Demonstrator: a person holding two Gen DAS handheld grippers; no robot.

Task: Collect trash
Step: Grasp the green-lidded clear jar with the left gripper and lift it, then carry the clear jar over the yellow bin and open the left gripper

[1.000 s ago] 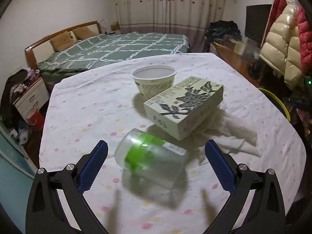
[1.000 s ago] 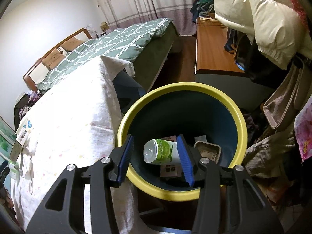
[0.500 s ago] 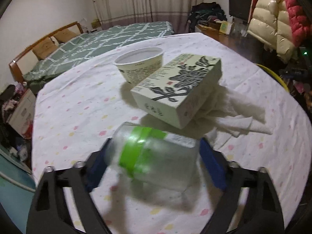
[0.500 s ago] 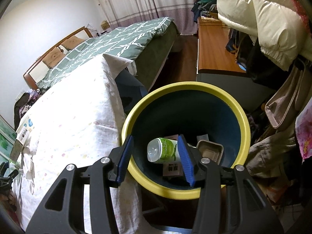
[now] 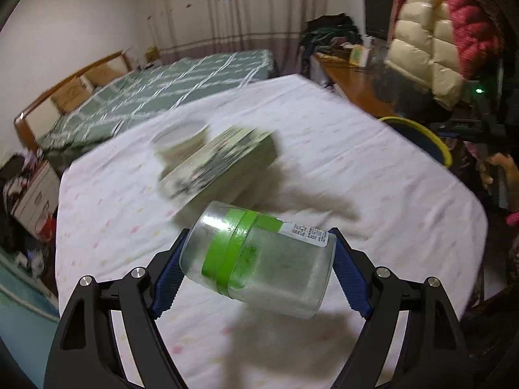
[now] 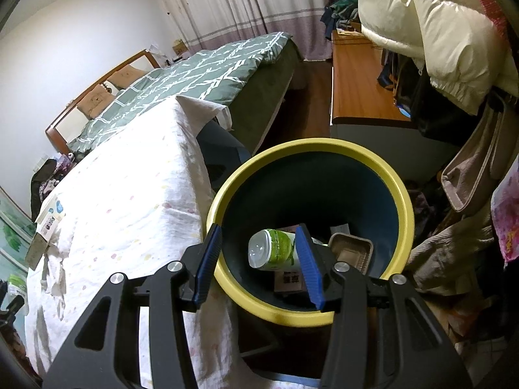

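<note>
Frosted clear plastic jar (image 5: pixel 259 253), banded in green with a white label strip, is clamped sideways between the blue pads (image 5: pixel 167 283) of the left hand-held gripper (image 5: pixel 259 278). Both pads press on its two ends, with the jaws standing fairly wide around it. The jar is off the tabletop (image 5: pixel 356 168), and its shadow falls on the cloth beneath it.

Beyond the jar, on the white spotted cloth, lie a printed carton (image 5: pixel 220 165) and, just behind it, a pale paper cup (image 5: pixel 181 139); both are blurred and their detail cannot be read. At the right edge of the left wrist view, a section of yellow rim marks the bin (image 5: pixel 418 133) beside the tabletop.

The right hand-held gripper (image 6: pixel 258 259) hangs over the near rim of that bin (image 6: pixel 311 149), a dark blue tub with a yellow lip. Its jaws stand part open and nothing is between the pads. Inside the bin, seen through the gap, a green-and-white can (image 6: pixel 274 253) lies on its side. A brown foil tray (image 6: pixel 352 253) sits beside it, and a dark printed packet (image 6: pixel 288 280) is partly under the can.

In the right wrist view, the cloth-covered tabletop runs along the bin's left side, with a small box (image 6: pixel 48 223) at its far left edge. A bed (image 6: pixel 201 71) with a green checked quilt stands behind, and a wooden bench (image 6: pixel 356 81) lies to the right under hanging padded coats.
</note>
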